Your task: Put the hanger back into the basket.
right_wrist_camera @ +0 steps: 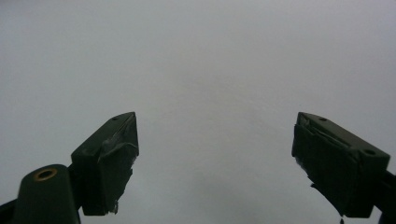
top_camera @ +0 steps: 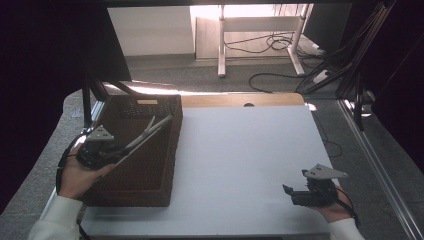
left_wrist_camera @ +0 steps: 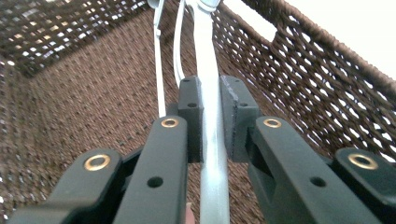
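One pair of silver tongs point(top_camera: 150, 131) is hanging over the inside of the one brown woven basket point(top_camera: 150, 185), its handle end clamped in the left gripper point(top_camera: 102, 150) and its two arms pointing toward the basket's far right corner. In the left gripper view the two black jaws are pressing on one flat metal arm of the tongs point(left_wrist_camera: 208, 93) from either side, while the second, thinner arm point(left_wrist_camera: 159, 70) is running free just beside them, above the basket's woven floor point(left_wrist_camera: 84, 107). The left hand point(top_camera: 75, 175) is holding that gripper at the basket's near left edge.

The basket is sitting on the left part of the one white worktop point(top_camera: 240, 150), touching it. Well apart from the basket, near the worktop's right front corner, the right gripper point(top_camera: 300, 192) is resting low in the right hand point(top_camera: 335, 210). Its two jaws are standing wide apart with nothing between them, and the plain white worktop point(right_wrist_camera: 210, 70) is lying beyond them.
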A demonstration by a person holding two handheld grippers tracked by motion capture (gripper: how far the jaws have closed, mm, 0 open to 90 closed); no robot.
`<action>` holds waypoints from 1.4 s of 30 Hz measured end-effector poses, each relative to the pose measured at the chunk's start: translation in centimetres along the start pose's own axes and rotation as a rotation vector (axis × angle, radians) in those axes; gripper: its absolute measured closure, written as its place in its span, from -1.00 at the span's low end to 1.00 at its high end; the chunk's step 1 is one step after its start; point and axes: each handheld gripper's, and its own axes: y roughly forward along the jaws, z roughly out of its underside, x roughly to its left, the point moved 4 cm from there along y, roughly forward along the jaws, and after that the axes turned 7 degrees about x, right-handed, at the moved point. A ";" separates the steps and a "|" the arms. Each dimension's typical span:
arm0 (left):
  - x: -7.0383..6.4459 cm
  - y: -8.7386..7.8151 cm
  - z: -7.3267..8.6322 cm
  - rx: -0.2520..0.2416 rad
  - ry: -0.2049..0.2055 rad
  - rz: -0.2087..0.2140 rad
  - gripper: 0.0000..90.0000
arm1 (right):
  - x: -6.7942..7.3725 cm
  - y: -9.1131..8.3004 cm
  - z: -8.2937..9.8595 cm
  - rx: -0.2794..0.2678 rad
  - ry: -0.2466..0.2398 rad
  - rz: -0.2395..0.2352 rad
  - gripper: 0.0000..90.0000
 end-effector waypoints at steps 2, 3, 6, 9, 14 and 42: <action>0.1 -0.2 -0.2 -0.012 -0.007 -0.002 0.77 | 0.0 0.0 0.0 0.000 0.001 0.000 -0.66; 0.2 -0.2 -0.4 -0.017 -0.004 -0.002 0.77 | 0.0 0.0 0.0 0.000 0.001 0.000 -0.66; 0.4 -0.3 -0.7 -0.029 0.013 0.012 0.77 | 0.0 -0.1 0.1 0.000 0.001 0.001 -0.66; 0.7 -0.2 -1.3 -0.033 0.034 0.023 0.77 | 0.0 -0.1 0.1 -0.001 0.001 0.002 -0.66; 1.4 0.3 -1.7 -0.028 0.049 0.025 0.77 | 0.0 -0.1 0.1 0.002 0.001 0.002 -0.66; 2.8 1.9 2.2 -0.011 -0.019 0.063 -0.23 | 0.1 0.0 0.1 0.008 -0.002 -0.001 -0.66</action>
